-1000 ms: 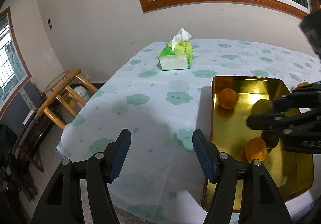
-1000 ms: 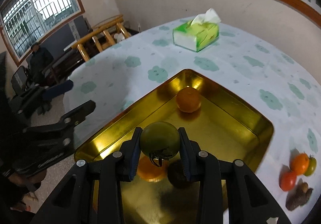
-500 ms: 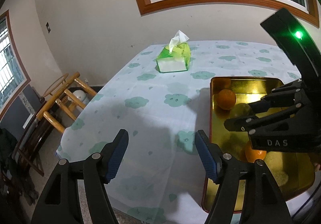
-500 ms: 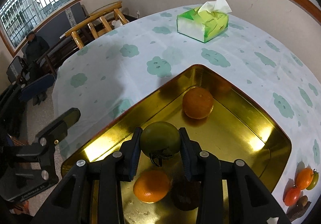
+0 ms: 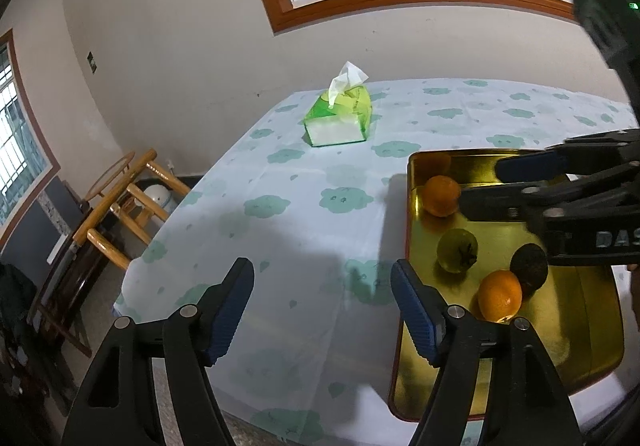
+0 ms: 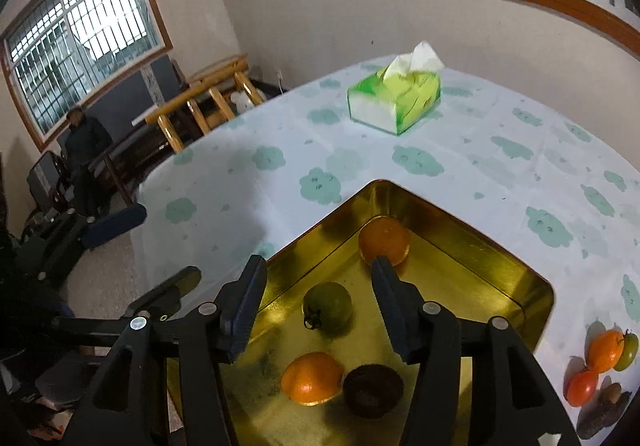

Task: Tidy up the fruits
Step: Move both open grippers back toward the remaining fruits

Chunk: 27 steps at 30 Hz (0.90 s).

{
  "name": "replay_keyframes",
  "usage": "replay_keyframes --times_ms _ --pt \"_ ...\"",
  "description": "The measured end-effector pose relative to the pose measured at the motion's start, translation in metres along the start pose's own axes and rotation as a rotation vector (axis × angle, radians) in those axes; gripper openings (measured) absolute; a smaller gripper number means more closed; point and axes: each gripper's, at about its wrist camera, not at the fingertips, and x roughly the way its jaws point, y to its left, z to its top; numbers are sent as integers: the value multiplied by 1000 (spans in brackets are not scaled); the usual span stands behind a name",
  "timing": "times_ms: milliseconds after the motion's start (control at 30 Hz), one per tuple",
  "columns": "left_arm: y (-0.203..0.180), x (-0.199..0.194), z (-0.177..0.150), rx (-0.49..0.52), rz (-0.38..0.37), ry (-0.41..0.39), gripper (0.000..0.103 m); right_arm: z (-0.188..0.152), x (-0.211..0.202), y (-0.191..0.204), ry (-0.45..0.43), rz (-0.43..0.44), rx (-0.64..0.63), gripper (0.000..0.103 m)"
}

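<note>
A gold tray (image 6: 460, 214) holds a green tomato (image 6: 328, 308), two oranges (image 6: 384, 240) (image 6: 312, 378) and a dark round fruit (image 6: 372, 390). My right gripper (image 6: 318, 266) hovers over the tray, its jaws opening. The green tomato lies free on the tray floor below the gap, touching neither pad. From the left wrist view the tray (image 5: 408, 230), green tomato (image 5: 457, 249) and right gripper (image 5: 486, 184) show on the right. My left gripper (image 5: 322, 274) hangs over the tablecloth left of the tray, jaws opening, nothing between them.
On the cloth right of the tray lie an orange tomato (image 6: 606, 350), a green one (image 6: 628, 348), a red one (image 6: 582, 386) and a dark brown piece (image 6: 608, 402). A green tissue box (image 6: 394, 98) stands at the back. Wooden chairs (image 6: 200, 106) stand beyond the table's left edge.
The right gripper's jaws have spread and let go of the green tomato, which now rests in the tray. The left gripper's jaws have widened slightly; it stayed in place.
</note>
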Motion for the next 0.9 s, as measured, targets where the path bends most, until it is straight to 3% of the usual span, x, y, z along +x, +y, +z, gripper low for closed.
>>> replay_keyframes --times_ms 167,300,500,600,767,900 --pt "-7 -5 3 13 -7 -5 72 -19 -30 -8 -51 -35 11 52" --pt "-17 -12 7 41 -13 -19 72 -47 -63 -23 -91 -117 30 52" --pt "-44 -24 16 114 -43 -45 73 -111 -130 -83 -147 -290 168 52" --pt "-69 -33 25 181 -86 -73 73 -150 -159 -129 -125 -445 259 52" --pt "-121 -48 44 323 -256 -98 73 -193 -190 -185 -86 -618 358 52" --pt "-171 -45 62 434 -456 -47 73 -216 -202 -212 -89 -634 436 52"
